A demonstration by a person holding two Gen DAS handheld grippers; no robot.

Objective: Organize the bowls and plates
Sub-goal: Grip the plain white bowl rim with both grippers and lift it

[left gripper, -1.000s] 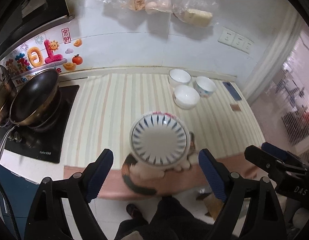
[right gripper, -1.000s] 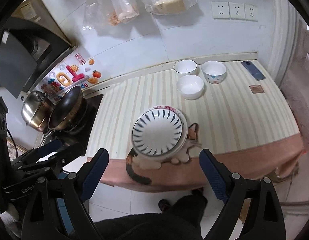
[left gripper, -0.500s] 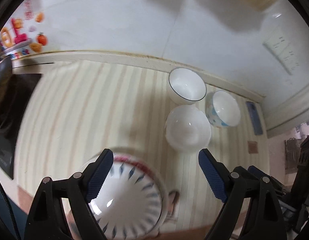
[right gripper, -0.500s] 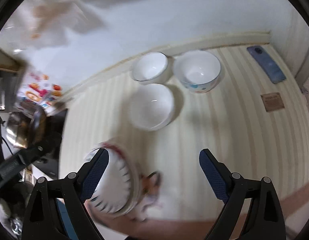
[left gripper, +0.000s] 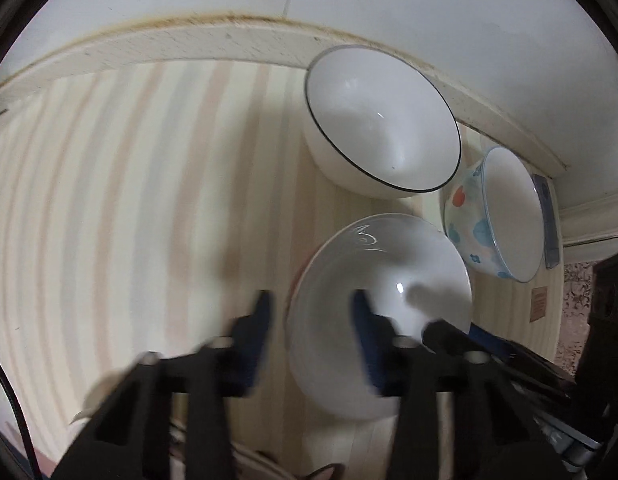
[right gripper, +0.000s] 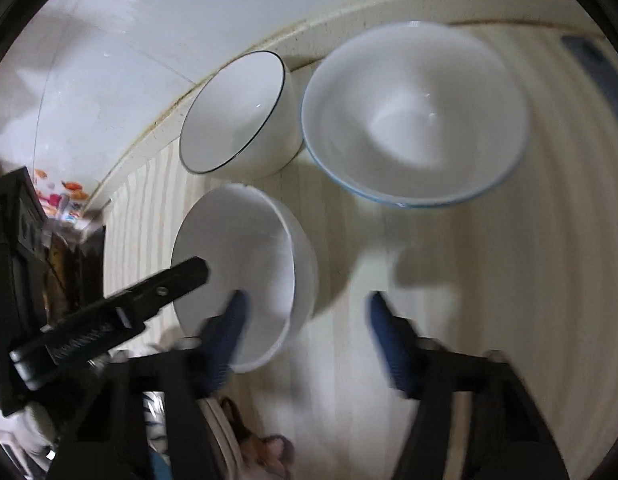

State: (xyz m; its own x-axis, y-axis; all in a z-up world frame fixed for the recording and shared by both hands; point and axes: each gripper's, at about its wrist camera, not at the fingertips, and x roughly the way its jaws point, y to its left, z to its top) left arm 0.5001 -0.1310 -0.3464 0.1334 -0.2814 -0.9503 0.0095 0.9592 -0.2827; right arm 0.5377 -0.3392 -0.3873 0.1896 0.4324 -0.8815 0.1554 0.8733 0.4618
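Striped counter (left gripper: 121, 184), wall behind. Both grippers have dropped from above the plate stack to the plain white bowl (left gripper: 373, 308). Left gripper (left gripper: 309, 320) closing astride its near-left rim; right gripper (right gripper: 305, 320) closing astride the right rim. Not yet pinched; lift next, probably.

Left gripper (left gripper: 311, 312) and right gripper (right gripper: 305, 316) fingers motion-blurred, jaws closing; pad contact with plain white bowl (left gripper: 379, 280) indeterminate. Patterned plate (right gripper: 213, 432) cut off at frame bottom behind gripper.
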